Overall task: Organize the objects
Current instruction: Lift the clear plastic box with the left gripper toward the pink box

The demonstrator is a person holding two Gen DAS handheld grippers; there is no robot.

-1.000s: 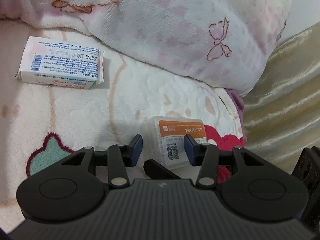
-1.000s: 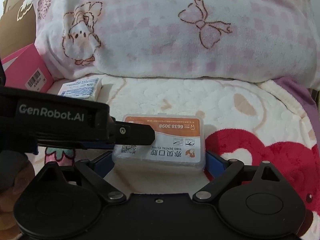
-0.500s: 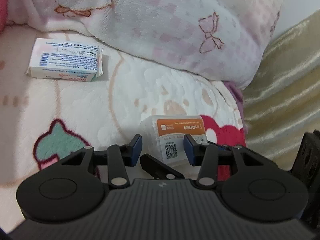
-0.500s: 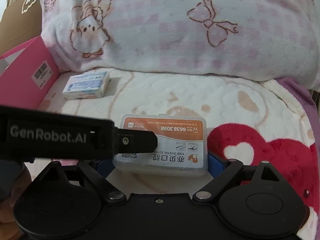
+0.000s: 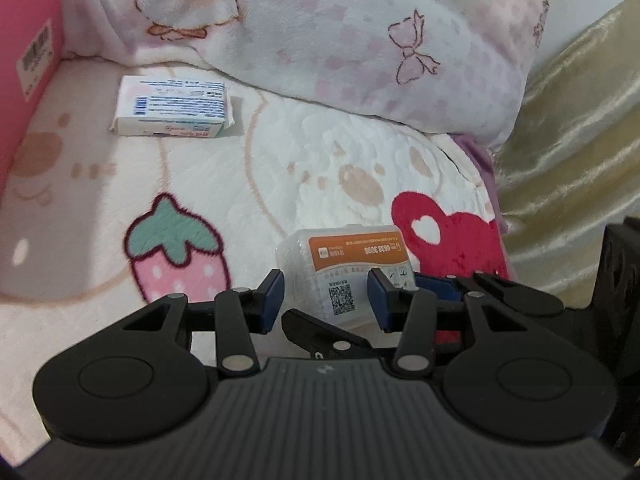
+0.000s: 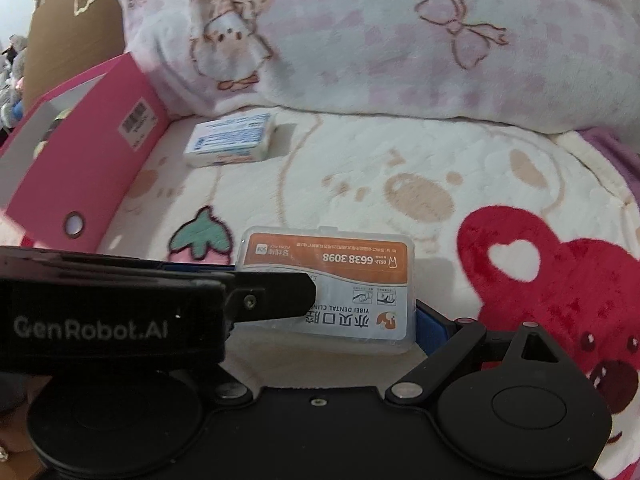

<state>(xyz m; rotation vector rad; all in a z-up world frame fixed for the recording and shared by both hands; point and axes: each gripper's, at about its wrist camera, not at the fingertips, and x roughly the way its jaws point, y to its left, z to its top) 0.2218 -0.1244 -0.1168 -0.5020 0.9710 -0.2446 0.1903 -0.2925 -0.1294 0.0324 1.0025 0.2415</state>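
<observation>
A clear plastic box with an orange dental label is held between the blue pads of my right gripper, lifted a little above the blanket. It also shows in the left wrist view. My left gripper is open and empty; its pads stand apart on either side of the near end of the box, which it crosses from the left. A white and blue soap packet lies on the blanket at the far left, also in the right wrist view.
A pink open box stands at the left edge, with a cardboard box behind it. A pink plush blanket roll bounds the back. Gold fabric lies at the right. The blanket has strawberry and red bear prints.
Both grippers have drawn back and risen together, with the dental box still in the right one. The pink box has come into view at the left.
</observation>
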